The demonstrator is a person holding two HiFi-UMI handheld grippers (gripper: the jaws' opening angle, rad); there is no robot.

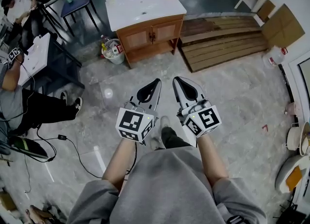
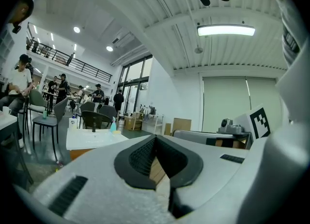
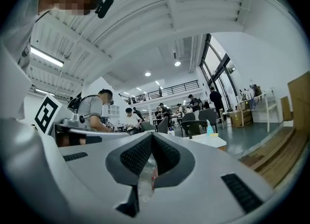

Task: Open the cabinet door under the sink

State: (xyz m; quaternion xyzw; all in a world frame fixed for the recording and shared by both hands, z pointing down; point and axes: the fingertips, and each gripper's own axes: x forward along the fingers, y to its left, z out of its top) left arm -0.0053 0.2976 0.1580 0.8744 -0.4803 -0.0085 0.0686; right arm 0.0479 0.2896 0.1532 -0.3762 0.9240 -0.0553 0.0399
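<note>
A grey marble-tile floor fills the head view. The sink cabinet (image 1: 151, 34) stands in the upper middle of the frame, well apart from both grippers. Its white sink top (image 1: 145, 6) runs left to right and rises slightly toward the right. The wooden front faces down the frame toward the person, and both doors (image 1: 137, 39) lie flat and closed, with their handles meeting at the centre. A bucket (image 1: 114, 51) of bottles sits just left of the cabinet, and wooden planks (image 1: 223, 41) lie just right of it. A seated person (image 1: 43, 109) is at the left edge. In the lower middle, the left gripper (image 1: 156, 81) and right gripper (image 1: 177, 79) point up the frame toward the cabinet, side by side and apart from each other. Each has its jaw tips drawn together.

In the left gripper view, an open hall with tall windows and a ribbed ceiling lies beyond the left gripper (image 2: 155, 138). Its black pads meet at the tip with nothing between them. The sink top (image 2: 94, 138) shows at middle left, with a blue bottle (image 2: 113, 126) on it.

In the right gripper view, the right gripper (image 3: 151, 135) is likewise closed and empty. The sink top (image 3: 208, 141) sits right of centre, and the planks (image 3: 271, 155) are at lower right.
</note>
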